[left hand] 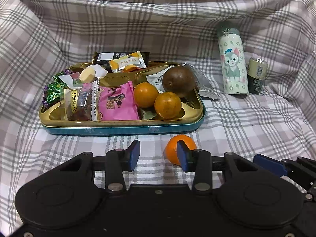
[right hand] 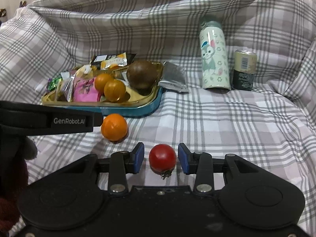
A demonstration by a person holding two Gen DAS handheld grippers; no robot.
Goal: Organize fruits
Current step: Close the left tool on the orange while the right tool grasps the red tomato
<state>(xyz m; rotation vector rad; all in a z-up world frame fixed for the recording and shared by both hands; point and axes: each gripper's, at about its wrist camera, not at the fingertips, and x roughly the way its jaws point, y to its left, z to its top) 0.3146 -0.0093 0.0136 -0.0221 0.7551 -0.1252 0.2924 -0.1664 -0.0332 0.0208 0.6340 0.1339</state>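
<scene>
Right gripper [right hand: 161, 158]: fingers wide, tomato [right hand: 162, 159] sitting between them, not pinched yet
Left gripper [left hand: 158, 154]: wide too, loose orange [left hand: 180, 148] behind its right finger
Done so far: three fruits in tray [left hand: 122, 129] ahead
Left: tomato, orange

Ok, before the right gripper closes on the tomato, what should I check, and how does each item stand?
1. Right gripper open: ok.
2. Tomato between the fingers: ok.
3. Pads touching the tomato: not ok, gaps on both sides.
4. Free spot in the tin for it: cannot tell, it looks crowded.
5. Left gripper open: ok.
6. Orange on the cloth centred in the left gripper: not ok, it sits behind the right-hand finger.
</scene>
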